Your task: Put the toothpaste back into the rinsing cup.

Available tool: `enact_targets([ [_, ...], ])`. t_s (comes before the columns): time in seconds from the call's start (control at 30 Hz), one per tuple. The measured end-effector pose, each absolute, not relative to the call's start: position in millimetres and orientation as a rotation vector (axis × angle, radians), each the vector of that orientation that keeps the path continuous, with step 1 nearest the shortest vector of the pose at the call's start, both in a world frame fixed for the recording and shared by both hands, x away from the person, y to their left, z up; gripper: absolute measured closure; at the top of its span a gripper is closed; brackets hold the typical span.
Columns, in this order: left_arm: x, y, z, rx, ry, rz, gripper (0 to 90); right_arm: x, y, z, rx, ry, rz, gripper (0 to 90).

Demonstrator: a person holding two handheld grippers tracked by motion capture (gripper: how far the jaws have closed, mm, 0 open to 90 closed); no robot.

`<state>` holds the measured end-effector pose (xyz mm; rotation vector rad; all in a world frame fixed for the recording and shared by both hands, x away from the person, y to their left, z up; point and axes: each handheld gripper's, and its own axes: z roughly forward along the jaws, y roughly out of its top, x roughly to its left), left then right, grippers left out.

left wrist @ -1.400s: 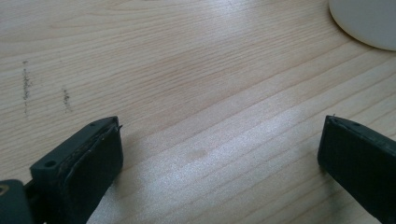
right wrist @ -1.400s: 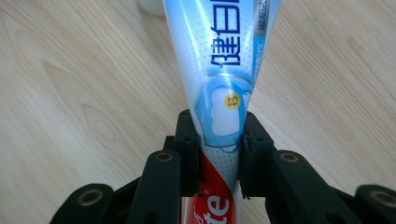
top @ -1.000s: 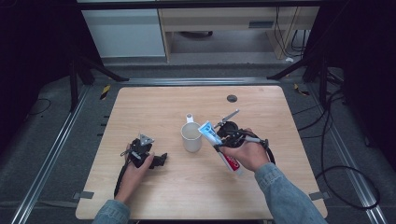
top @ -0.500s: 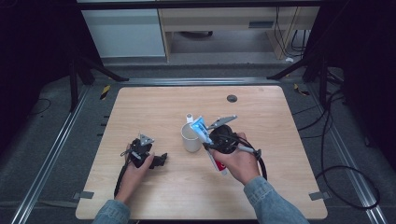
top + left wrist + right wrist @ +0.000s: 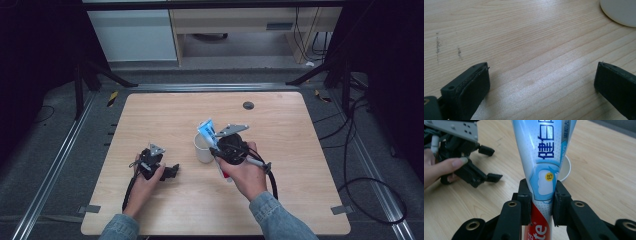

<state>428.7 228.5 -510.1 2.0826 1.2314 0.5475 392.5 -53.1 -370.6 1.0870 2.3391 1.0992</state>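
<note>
High view showed a light wooden table (image 5: pixel 310 150), its round dark grommet (image 5: pixel 248 105) near the far edge, with a person's two denim-sleeved forearms coming in from the near side. The right hand (image 5: pixel 247 175) held the right gripper (image 5: pixel 216 145) near the middle of the table, its grey three-cornered plate uppermost and its cable looping back toward the sleeve. The left hand (image 5: pixel 145 177) rested the left gripper (image 5: pixel 172 171) low on the wood, well apart from the other, toward the near left.

In the right gripper view, the black jaws were clamped on a toothpaste tube (image 5: pixel 541 157), gripping it at the point where the pale blue and white print meets the red band; the wider blue end rose away from the jaws. From above, that tube (image 5: pixel 206 129) slanted over the rim of a white cup (image 5: pixel 202 149), which stood on the table just beside the right gripper. The same cup (image 5: pixel 564 168) showed behind the tube in the right gripper view, with the left gripper (image 5: pixel 490 165) and a thumb farther off.

In the left gripper view, the jaws stood wide apart with bare wood between them, and the cup's (image 5: pixel 619 11) curved white wall sat at the upper corner.
</note>
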Motion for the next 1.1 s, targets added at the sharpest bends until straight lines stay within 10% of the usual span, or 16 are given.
enact_targets([
  [1.1, 429, 229, -510, 2.086, 1.230, 0.548, 0.0, 402, -21, -340, 1.089, 1.954, 1.419, 72.3],
])
